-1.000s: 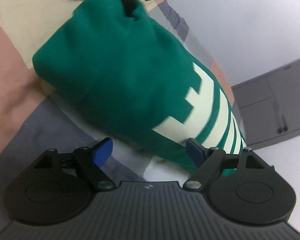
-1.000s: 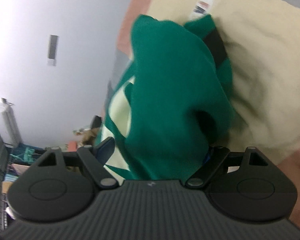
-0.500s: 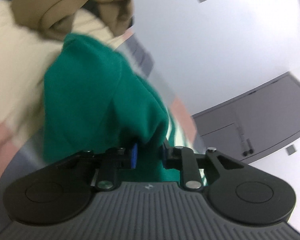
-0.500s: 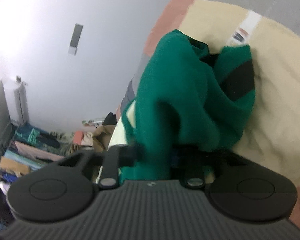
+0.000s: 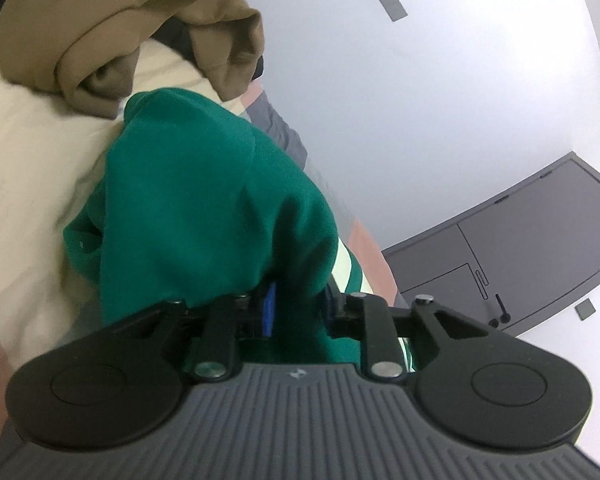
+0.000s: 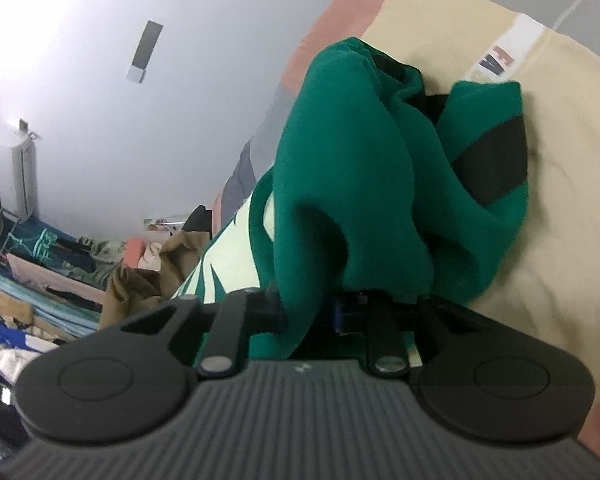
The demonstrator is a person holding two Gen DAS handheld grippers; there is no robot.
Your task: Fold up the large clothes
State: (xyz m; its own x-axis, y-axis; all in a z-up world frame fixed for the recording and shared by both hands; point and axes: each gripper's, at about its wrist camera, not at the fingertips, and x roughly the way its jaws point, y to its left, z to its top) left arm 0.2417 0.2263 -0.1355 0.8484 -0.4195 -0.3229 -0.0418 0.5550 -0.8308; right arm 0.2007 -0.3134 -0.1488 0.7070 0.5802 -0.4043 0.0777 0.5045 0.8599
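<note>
Both grips are on: our left hand-held gripper (image 5: 298, 312) is clamped on a bunched fold of the green fleece sweatshirt with cream stripes (image 5: 204, 208), and our right hand-held gripper (image 6: 308, 308) pinches another fold of it; both sets of jaws have just been closing and then eased a little, with cloth between the pads. The sweatshirt hangs crumpled from both grips, its far end on the bed with the cream, pink and grey patchwork cover (image 6: 560, 240). A tan hooded garment (image 5: 112, 28) lies at the far edge, just beside the green cloth. We judge the step is lift and spread: raise both grips level, draw them apart until the fabric goes taut, then lay it flat. Watch for thick bunches slipping out, and keep clear of the tan garment when laying down.
</note>
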